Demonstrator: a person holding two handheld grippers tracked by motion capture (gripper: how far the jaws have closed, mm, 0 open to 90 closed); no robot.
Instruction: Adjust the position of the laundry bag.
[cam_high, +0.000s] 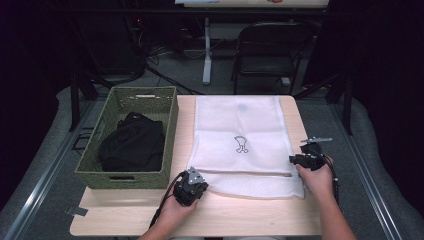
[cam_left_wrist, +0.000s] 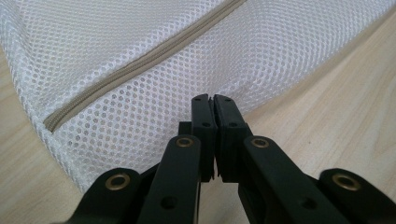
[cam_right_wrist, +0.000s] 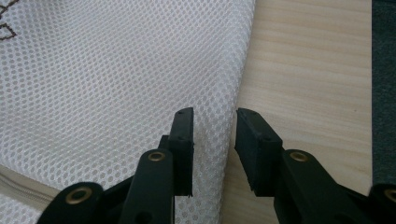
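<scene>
On the pale wooden surface (cam_high: 250, 215), a white mesh laundry bag (cam_high: 240, 125) lies flat and spread out, just beside the right wall of a green woven basket (cam_high: 170, 130) that holds a heap of black cloth (cam_high: 132, 145). The bag is a long rectangle of fine honeycomb netting, with a small dark outline emblem (cam_high: 241, 144) near its middle and a beige zipper (cam_high: 250, 173) running across it close to its near end. In the left gripper view the zipper (cam_left_wrist: 140, 65) ends short of the bag's left edge, and the netting (cam_left_wrist: 280, 42) lies smooth and nearly flat. The left claw (cam_high: 199, 184) sits at the bag's near left corner, low over the wood; its jaws are pressed together with only a hairline between them, and the left gripper view shows their tips (cam_left_wrist: 214, 99) at the bag's near hem, though whether any netting is caught between them cannot be told. The right claw (cam_high: 294, 160) stands at the bag's right edge, level with the zipper; its jaws are apart, and in the right gripper view they straddle that edge (cam_right_wrist: 215, 126), one over mesh, the other over bare wood. Right of the bag only a narrow strip of surface remains before the drop to the grey floor (cam_high: 380, 165). Nearer the person than the bag, a broad band of bare wood lies open. Beyond the bag's far end the surface stops almost at once.
</scene>
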